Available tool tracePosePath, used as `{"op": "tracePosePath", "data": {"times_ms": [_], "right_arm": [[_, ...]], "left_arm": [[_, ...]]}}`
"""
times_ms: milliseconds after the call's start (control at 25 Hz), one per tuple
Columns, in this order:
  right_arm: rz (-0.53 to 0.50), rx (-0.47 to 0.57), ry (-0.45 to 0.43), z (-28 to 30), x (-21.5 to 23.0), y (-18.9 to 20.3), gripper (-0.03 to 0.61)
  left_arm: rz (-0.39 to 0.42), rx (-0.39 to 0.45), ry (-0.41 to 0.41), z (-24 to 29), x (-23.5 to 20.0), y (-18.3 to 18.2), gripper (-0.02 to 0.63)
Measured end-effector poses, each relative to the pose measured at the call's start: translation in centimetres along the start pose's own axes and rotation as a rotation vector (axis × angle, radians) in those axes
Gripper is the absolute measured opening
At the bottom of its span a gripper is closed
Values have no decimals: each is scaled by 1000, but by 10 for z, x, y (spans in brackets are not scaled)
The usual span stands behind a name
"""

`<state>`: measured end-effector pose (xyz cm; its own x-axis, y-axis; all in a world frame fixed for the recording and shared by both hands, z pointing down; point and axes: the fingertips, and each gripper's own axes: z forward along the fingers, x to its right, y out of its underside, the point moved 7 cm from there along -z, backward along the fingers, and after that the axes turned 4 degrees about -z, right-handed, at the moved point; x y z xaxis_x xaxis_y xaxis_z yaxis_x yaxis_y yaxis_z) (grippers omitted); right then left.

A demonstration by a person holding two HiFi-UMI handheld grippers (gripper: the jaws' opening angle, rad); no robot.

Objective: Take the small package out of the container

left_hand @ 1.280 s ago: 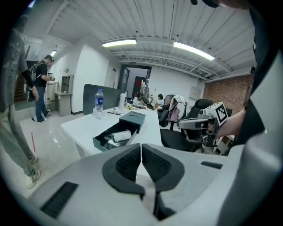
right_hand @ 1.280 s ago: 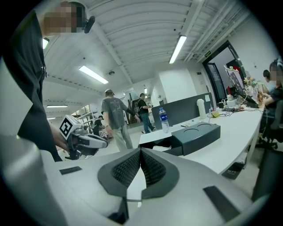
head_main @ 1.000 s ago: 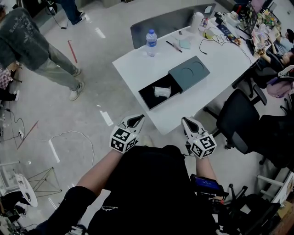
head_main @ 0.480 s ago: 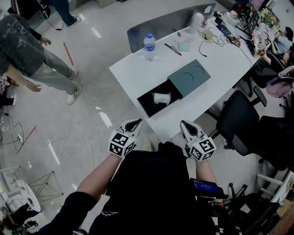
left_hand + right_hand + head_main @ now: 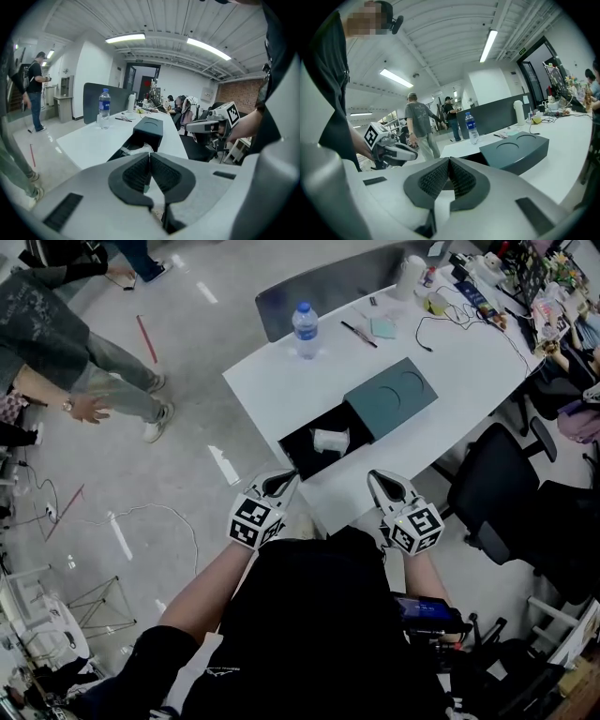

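Head view, looking steeply down: a person in a dark top holds a two-jaw gripper in each hand at the near edge of a white table (image 5: 281, 390). The left gripper (image 5: 284, 479) and the right gripper (image 5: 382, 484) point toward the table, side by side and apart from each other.

On the table lies the container (image 5: 361, 418), a dark box whose black tray (image 5: 298, 448) is slid out toward the person from a grey-green sleeve (image 5: 391, 397). The small package (image 5: 330, 440) (white and crumpled) lies in the open tray. It is ahead of both grippers and roughly between them, and it touches neither. The left gripper's tips are near the tray's closest corner.

Left gripper view: the left gripper (image 5: 150, 157) has its ribbed pads pressed together with nothing between them. Just past the tips, the package (image 5: 137, 148) shows white inside the container (image 5: 149, 129).

Right gripper view: the right gripper (image 5: 449, 161) is likewise closed and empty. The sleeve (image 5: 515, 150) sits beyond it to the right, and the package cannot be made out here.

A water bottle (image 5: 305, 329) stands farther back on the table.
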<state>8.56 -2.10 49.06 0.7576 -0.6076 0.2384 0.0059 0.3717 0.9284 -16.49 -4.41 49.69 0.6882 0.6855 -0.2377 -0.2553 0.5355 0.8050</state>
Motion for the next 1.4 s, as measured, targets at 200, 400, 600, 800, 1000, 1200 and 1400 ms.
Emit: {"op": "tracePosePath", "data": {"times_ms": [200, 400, 600, 800, 1000, 1200, 1400], "right_arm": [[12, -3, -33, 10, 14, -2, 26], [28, -6, -61, 18, 22, 1, 26], [44, -13, -74, 21, 27, 5, 26], [56, -18, -87, 20, 30, 9, 26], [65, -24, -101, 19, 34, 11, 26], [82, -26, -109, 15, 39, 17, 26], [95, -25, -115, 12, 45, 20, 26]], "left_arm": [[31, -35, 3, 20, -2, -12, 14], [81, -79, 13, 38, -3, -18, 14], [143, -140, 32, 54, -7, -21, 14], [201, -190, 72, 69, -5, -26, 15], [296, -264, 116, 88, -2, -32, 15], [357, -351, 123, 106, -2, -28, 17], [421, -424, 106, 118, -3, -30, 26]]}}
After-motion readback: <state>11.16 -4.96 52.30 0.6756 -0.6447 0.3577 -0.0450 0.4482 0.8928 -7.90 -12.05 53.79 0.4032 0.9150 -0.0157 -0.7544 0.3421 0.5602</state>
